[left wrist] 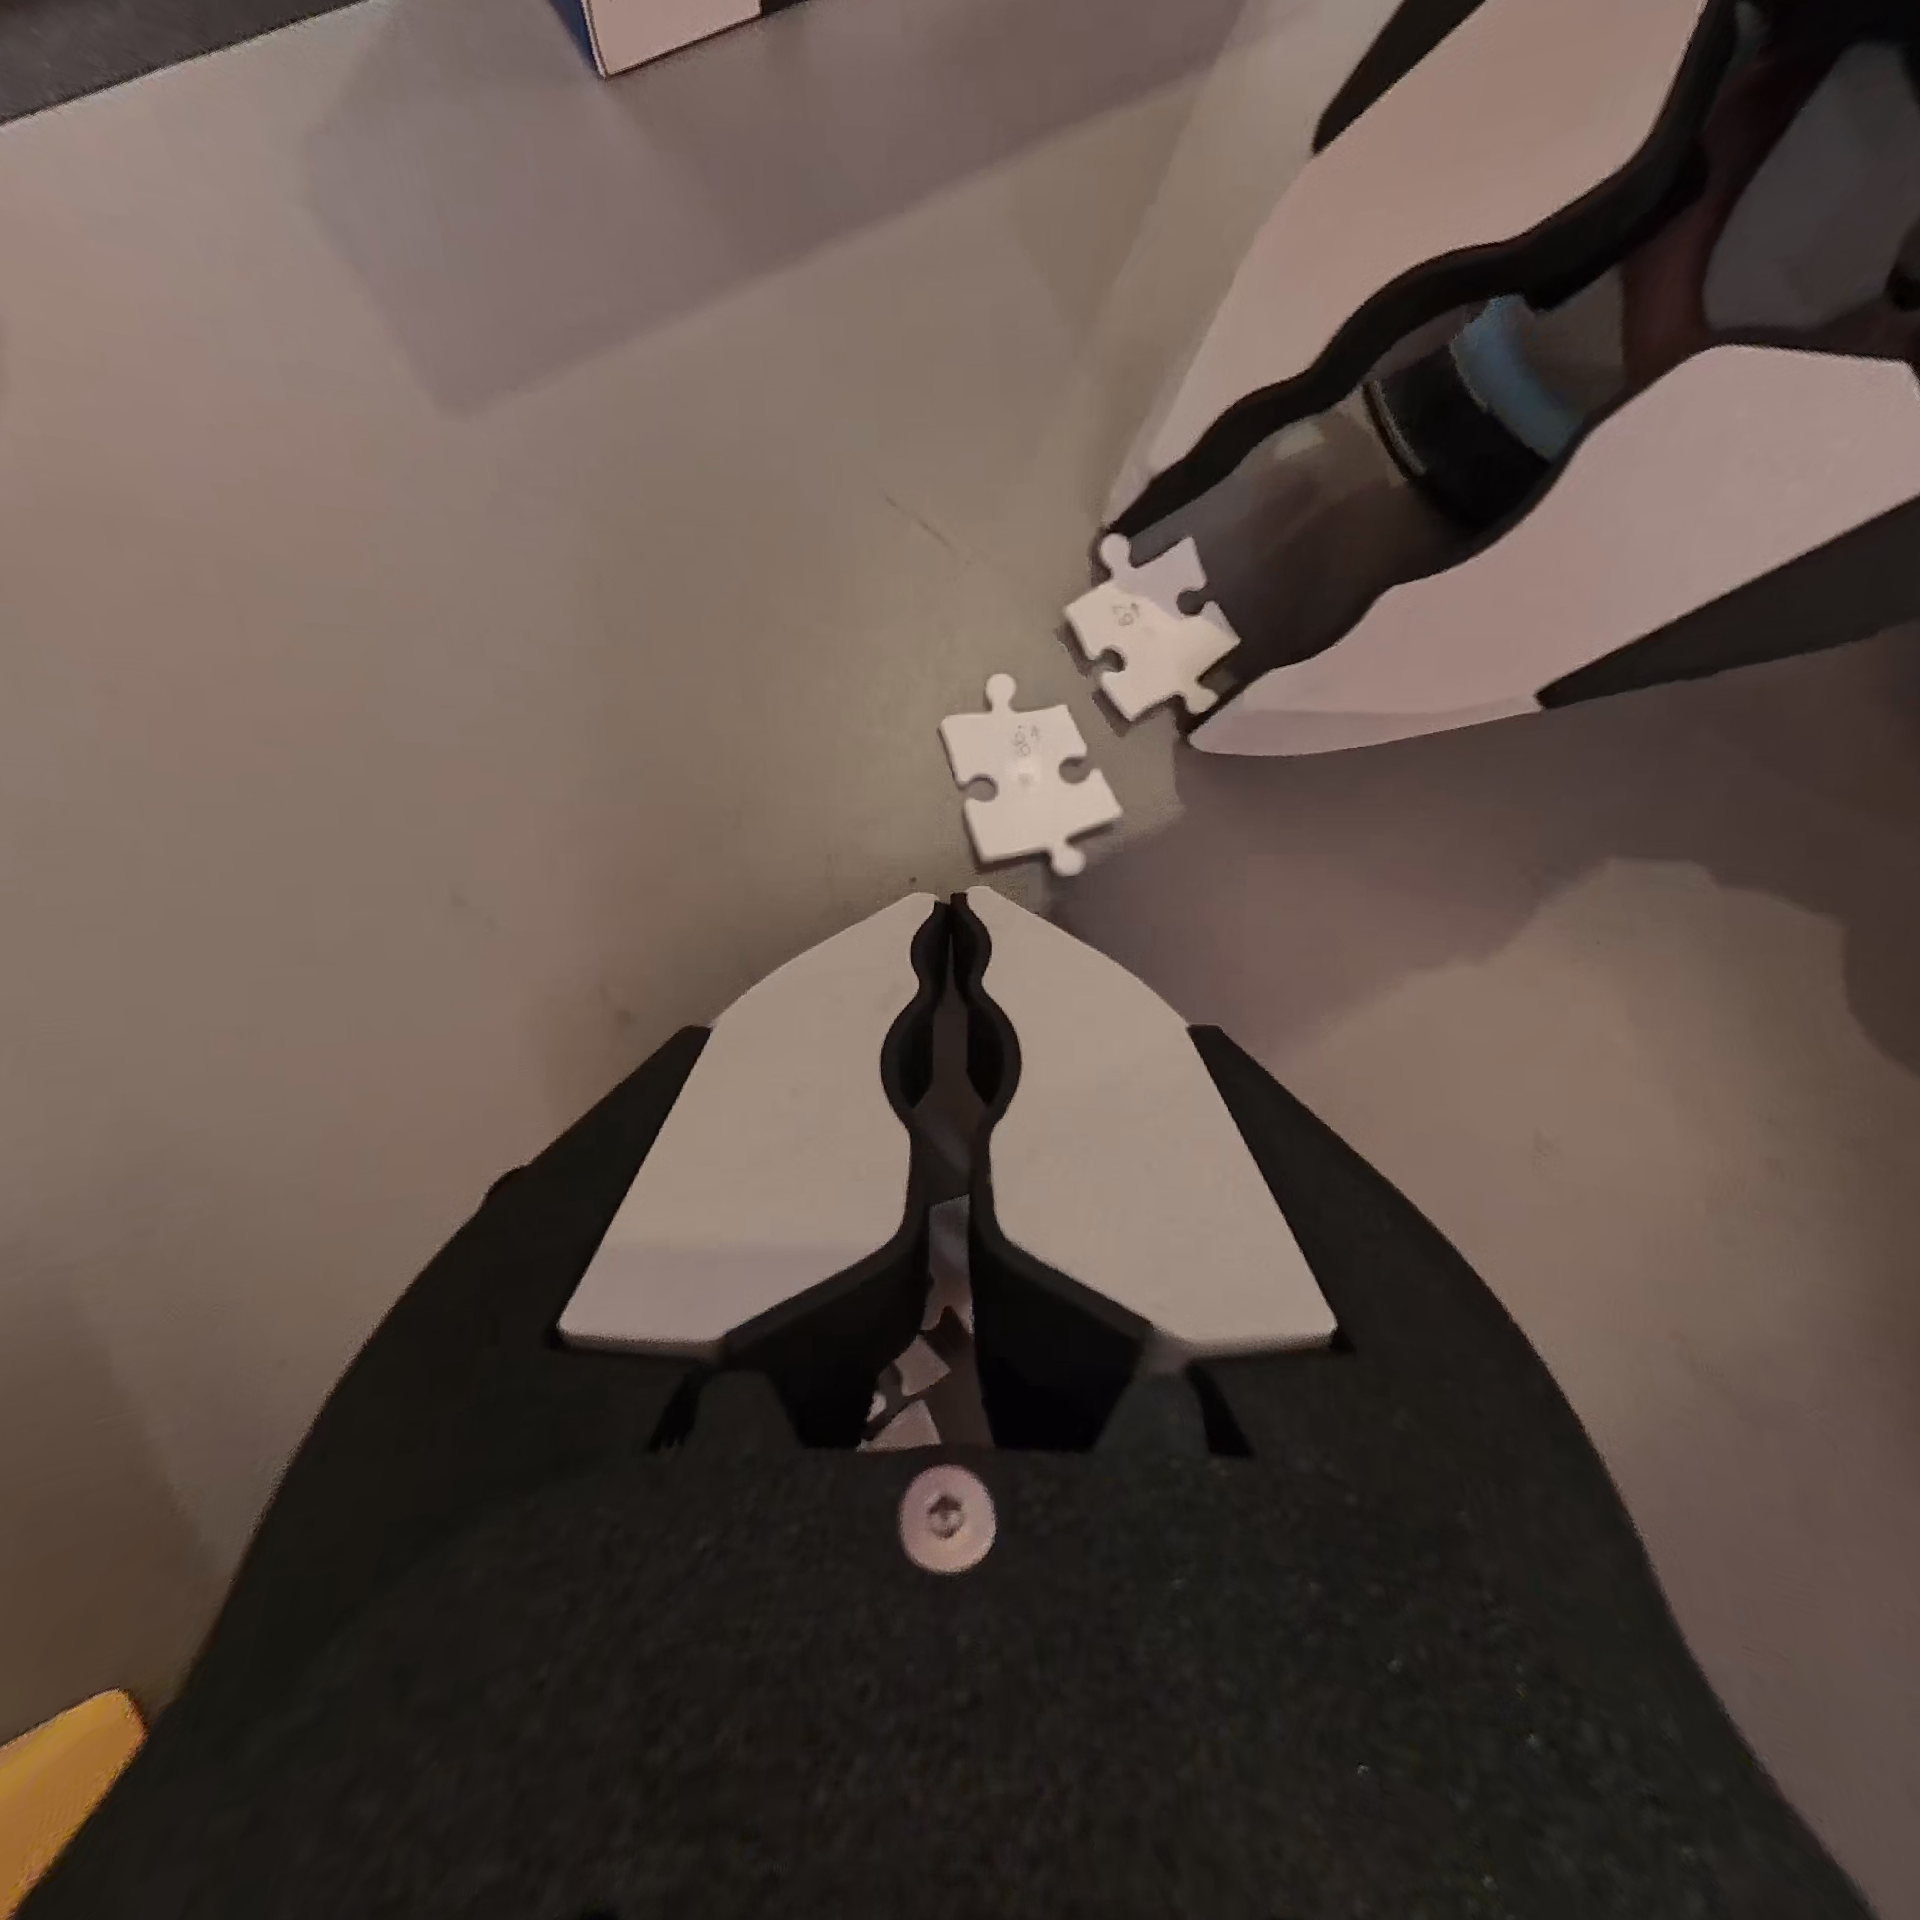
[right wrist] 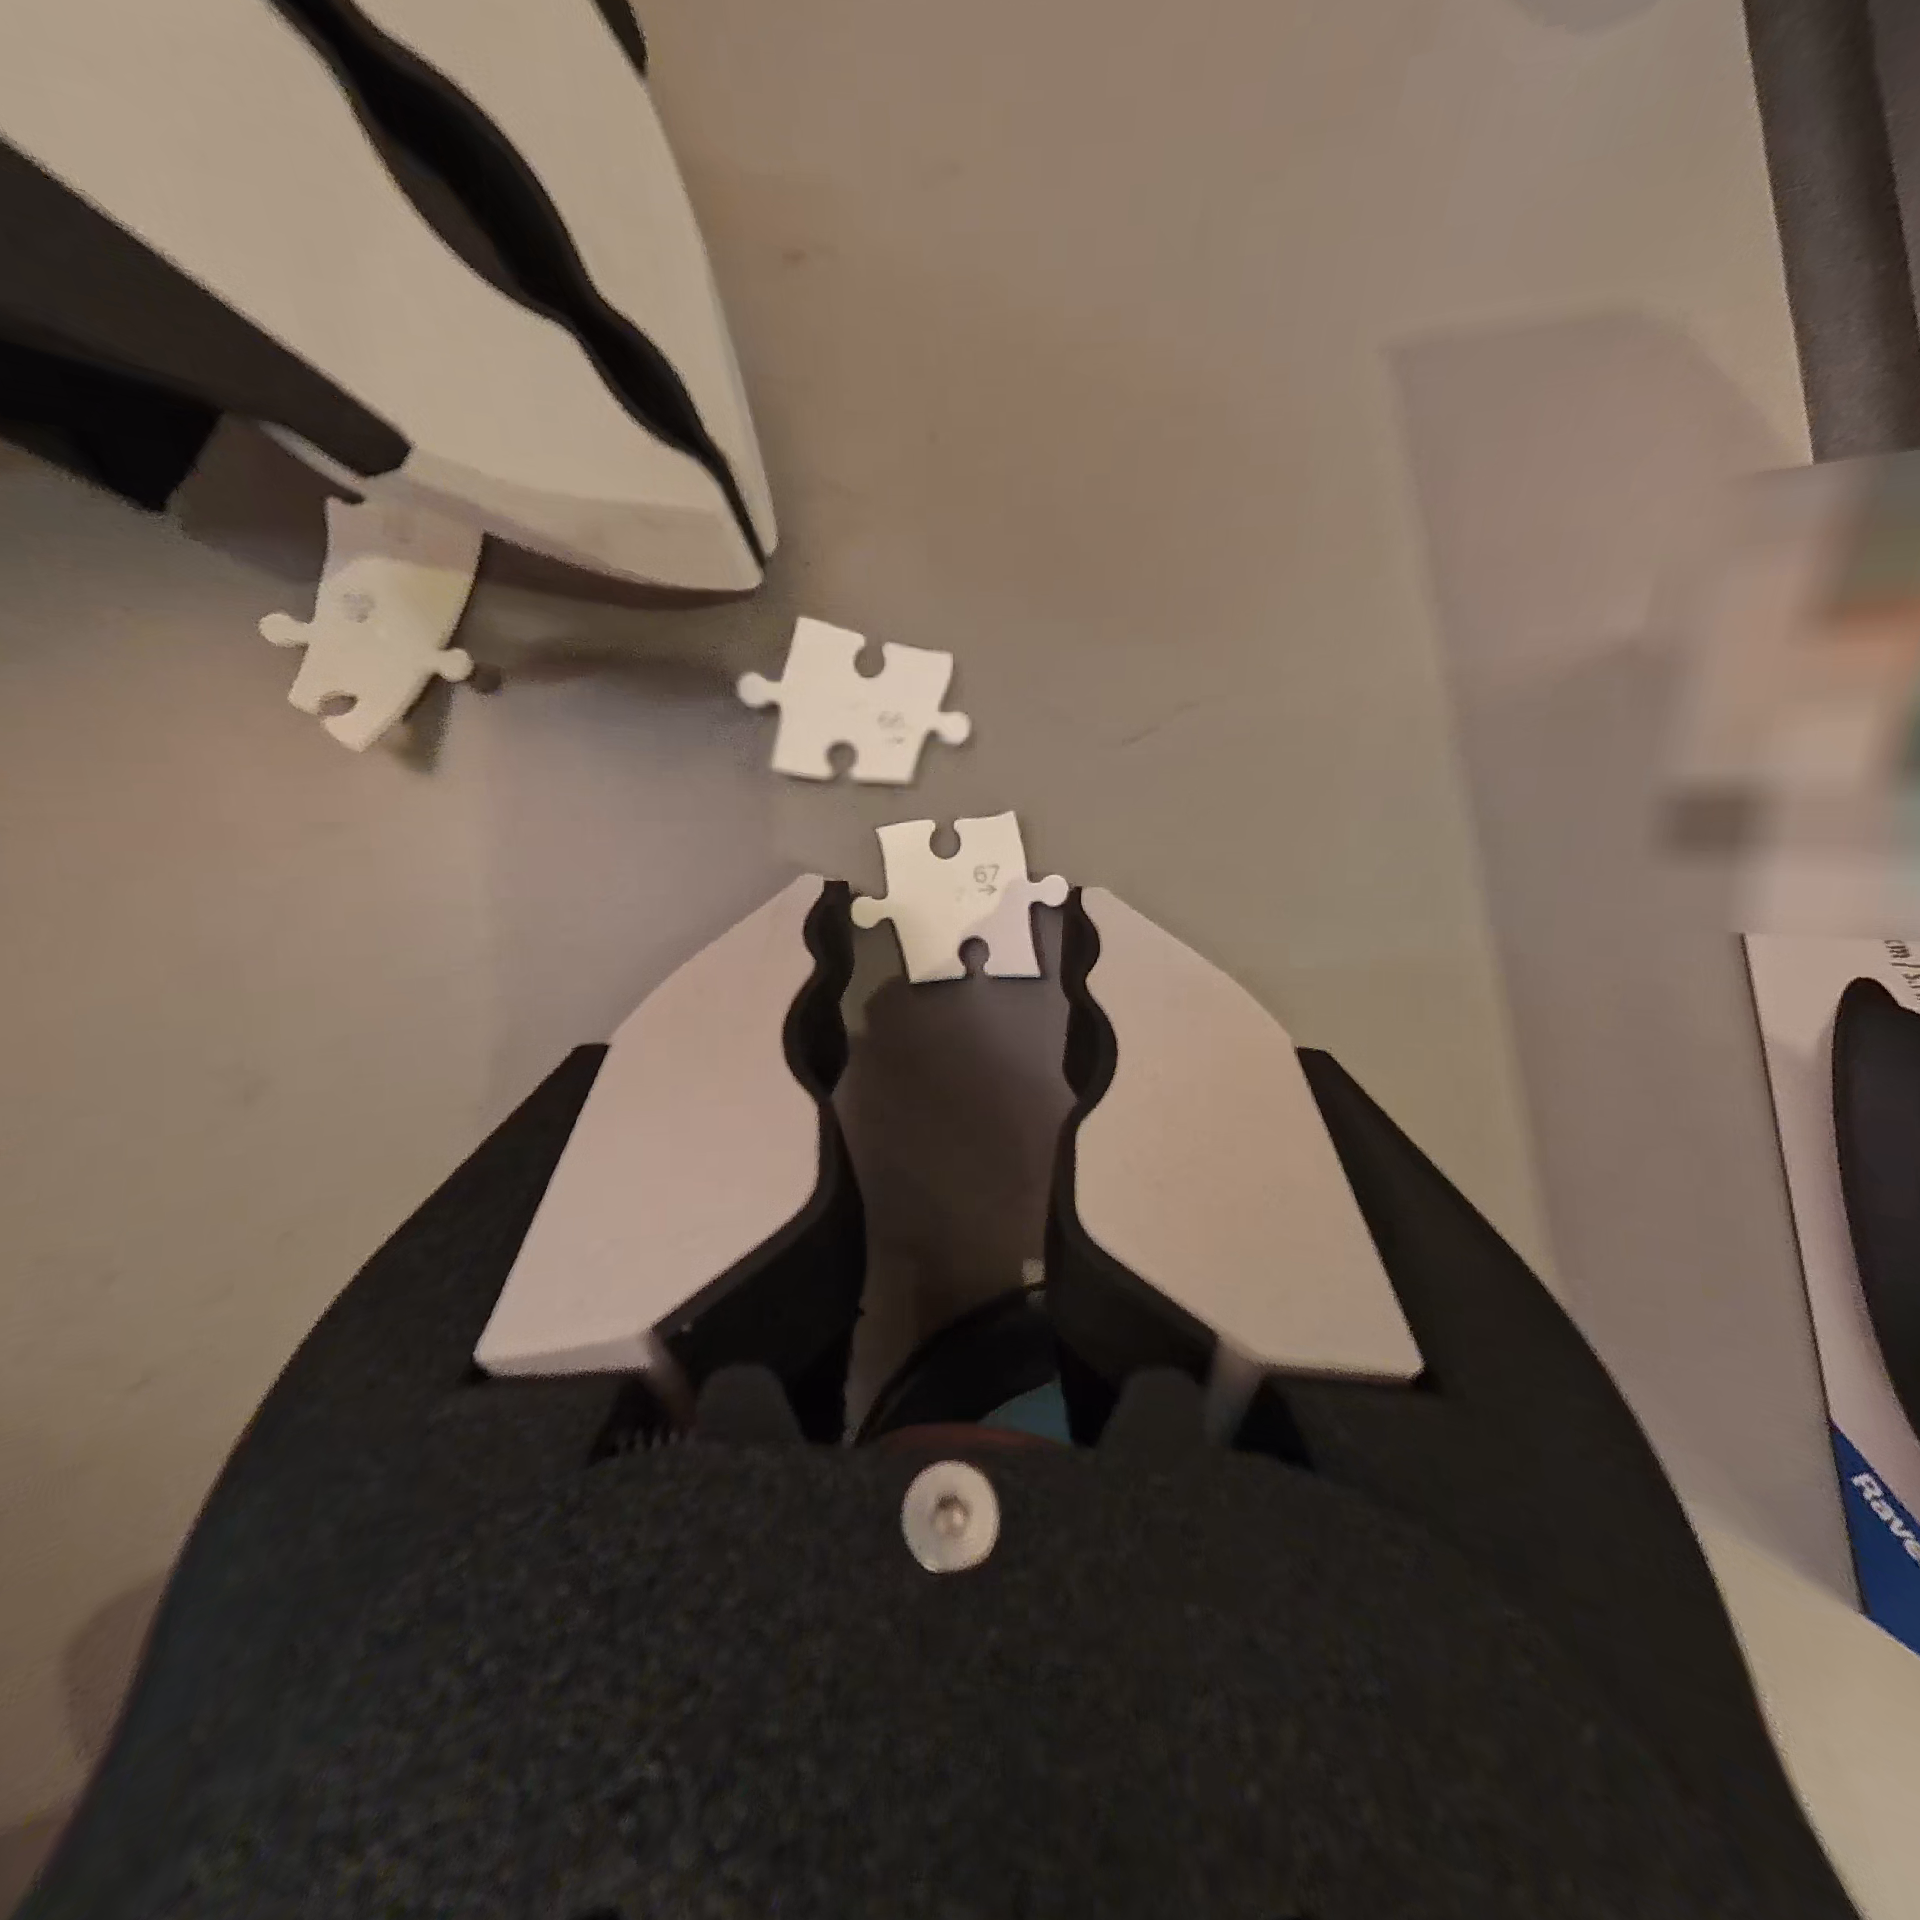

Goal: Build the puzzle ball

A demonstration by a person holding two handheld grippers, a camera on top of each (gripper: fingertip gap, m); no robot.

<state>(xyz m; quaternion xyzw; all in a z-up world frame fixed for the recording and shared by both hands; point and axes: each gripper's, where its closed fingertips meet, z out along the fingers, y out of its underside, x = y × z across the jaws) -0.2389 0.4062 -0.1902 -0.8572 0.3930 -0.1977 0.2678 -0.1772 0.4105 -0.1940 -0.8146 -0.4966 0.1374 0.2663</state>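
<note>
Plainly, the right gripper (right wrist: pixel 951 894) stood wide, a small white cardboard puzzle piece (right wrist: pixel 958 902) lying flat between its tips on the grey table (right wrist: pixel 1195 416). The left gripper (left wrist: pixel 954 902) was pinched closed, empty as far as its tips showed. A second white puzzle piece (left wrist: pixel 1027 774) lay just ahead of those tips, nearer the left one.

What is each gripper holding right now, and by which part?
Left gripper: shut, nothing at its tips. Right gripper: a puzzle piece sits between its fingertips, side tabs near them; a firm pinch cannot be told.

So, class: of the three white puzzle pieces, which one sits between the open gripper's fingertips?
The piece nearest the right gripper, the near puzzle piece; the other two lie farther off, apart.
</note>
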